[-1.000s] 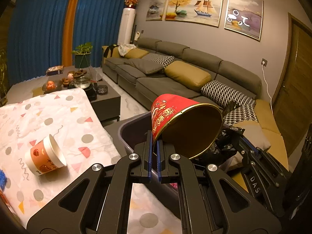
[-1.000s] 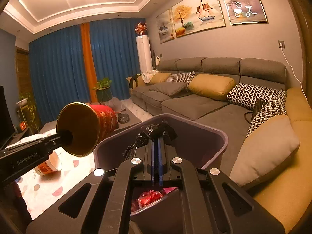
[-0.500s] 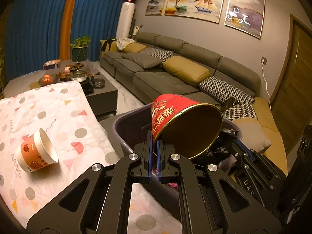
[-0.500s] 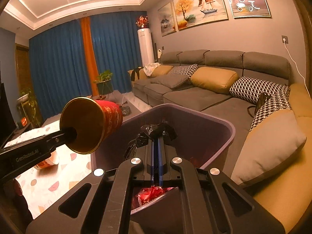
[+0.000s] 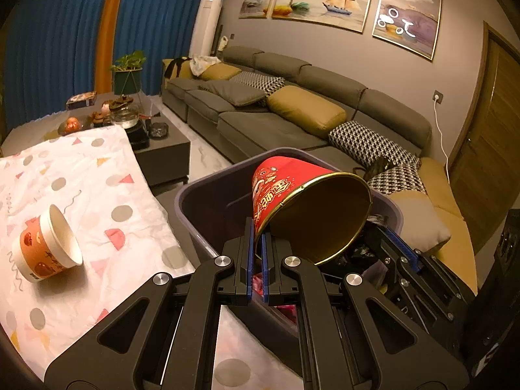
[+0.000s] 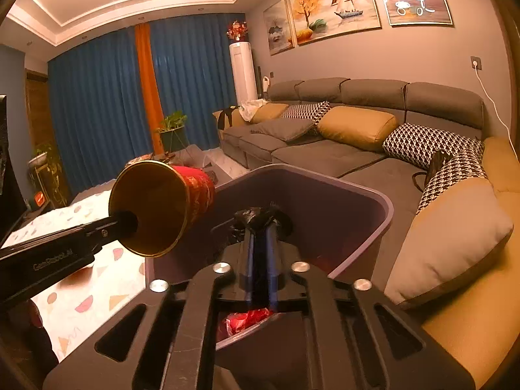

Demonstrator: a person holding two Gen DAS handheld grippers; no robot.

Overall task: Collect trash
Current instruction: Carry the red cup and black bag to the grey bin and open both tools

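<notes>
My left gripper [image 5: 256, 243] is pinched tight on the rim of the red cup [image 5: 292, 201], only the thin wall between the blue pads. The cup lies tilted, gold mouth toward the lens, held over the near-left part of the purple bin [image 5: 195, 195]. From the right wrist view the same cup [image 6: 169, 204] hangs at the bin's [image 6: 383, 208] left rim, partly over the opening.

My right gripper [image 6: 260, 227] is clamped on black bag [image 6: 260, 216] material bunched at the fingertips, above the bin's middle. Red wrapper trash [image 6: 247, 317] shows down in the bin under the gripper body.

Around: table with spotted cloth [image 5: 97, 195] to the left, touching or just beside the bin wall; I cannot tell which. An orange paper cup [image 5: 48, 250] lies on its side on the cloth, mouth toward the bin, well apart from both grippers. Dark coffee table [image 5: 162, 149] beyond the cloth, crowded with small items. Grey sofa [image 5: 276, 130] runs behind and right of the bin; a grey cushion [image 6: 455, 243] sits just beside the bin's right rim.

In the way: the right gripper body [image 5: 422, 273] crosses the bin's right half, close under the red cup's mouth. Open room is at the bin's far-left corner and above the cloth. The bin's far rim stands near the sofa seat edge.
</notes>
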